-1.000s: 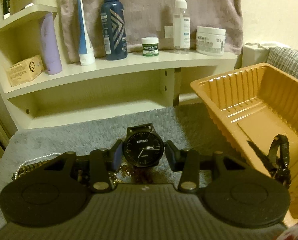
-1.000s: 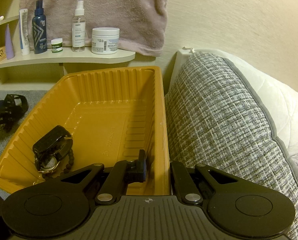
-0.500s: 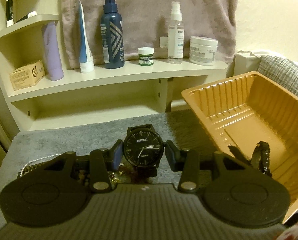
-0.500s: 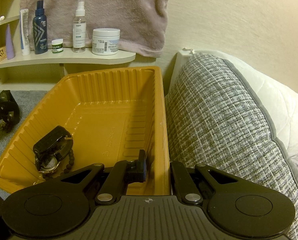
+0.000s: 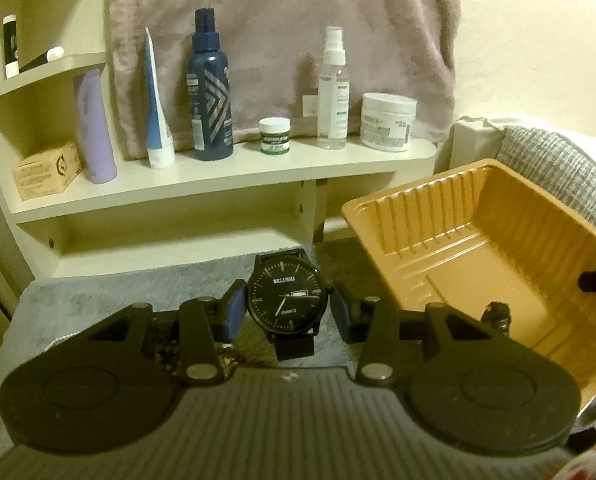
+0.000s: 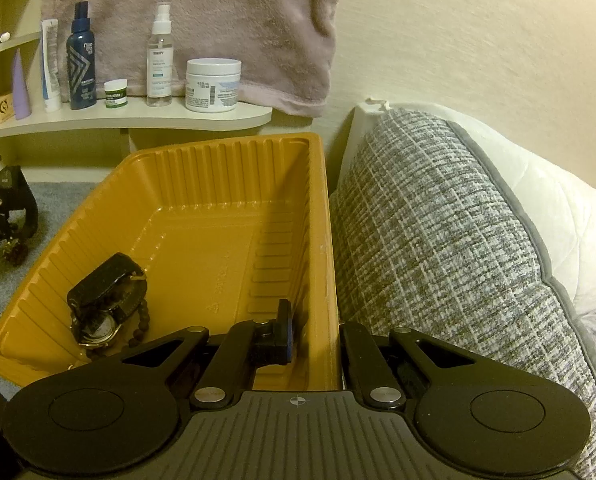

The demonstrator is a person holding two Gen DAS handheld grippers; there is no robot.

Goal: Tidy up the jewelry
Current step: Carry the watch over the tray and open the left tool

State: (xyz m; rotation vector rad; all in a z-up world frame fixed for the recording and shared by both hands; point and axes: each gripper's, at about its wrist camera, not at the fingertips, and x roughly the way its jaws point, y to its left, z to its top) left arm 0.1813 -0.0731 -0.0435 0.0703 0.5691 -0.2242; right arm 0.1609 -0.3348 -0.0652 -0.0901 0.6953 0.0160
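Observation:
A black watch (image 5: 287, 300) with a dark dial stands upright between the pads of my left gripper (image 5: 287, 314), which is shut on its case, above the grey mat (image 5: 97, 296). More jewelry (image 5: 165, 350) lies under that gripper, mostly hidden. The orange tray (image 5: 478, 232) sits to the right. In the right wrist view my right gripper (image 6: 318, 344) is shut on the right wall of the orange tray (image 6: 217, 184), one finger inside and one outside. Another watch with a bead bracelet (image 6: 105, 300) lies in the tray's near left corner. The left gripper (image 6: 5, 204) shows at the far left.
A cream shelf (image 5: 225, 176) behind the mat carries bottles, a tube, jars and a small box. A pinkish towel (image 5: 281, 40) hangs on the wall above it. A grey woven cushion (image 6: 438, 240) presses against the tray's right side.
My left gripper has risen a little with the watch in it, and the tray now sits further right in its view. The right gripper has not moved.

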